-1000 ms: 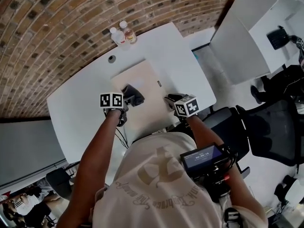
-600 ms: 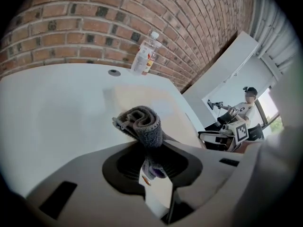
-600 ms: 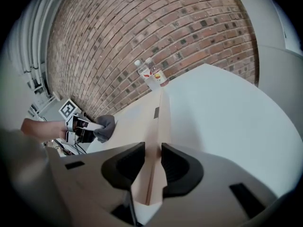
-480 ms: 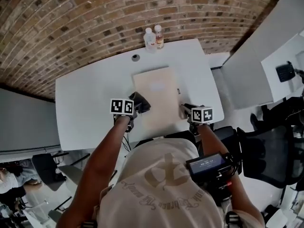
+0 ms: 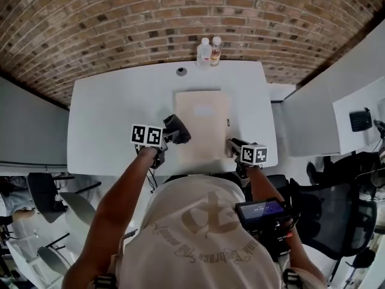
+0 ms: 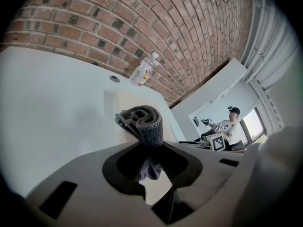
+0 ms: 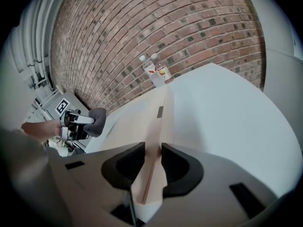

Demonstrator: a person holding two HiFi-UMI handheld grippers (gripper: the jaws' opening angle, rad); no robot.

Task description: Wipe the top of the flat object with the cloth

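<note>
Showing a rolled grey cloth (image 6: 144,122) clamped tight by the left gripper (image 6: 150,146); the flat board (image 7: 135,122) is pinched at its edge by the right gripper (image 7: 152,162).

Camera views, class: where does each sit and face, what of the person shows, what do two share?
Head view: on the person's head, facing down at table and board; forearms, left tool, right tool show.
Left gripper view: on the left tool, facing the brick wall; jaws clamp the cloth.
Right gripper view: on the right tool, facing along the board; jaws clamp its edge.
Shared: bottles.
</note>
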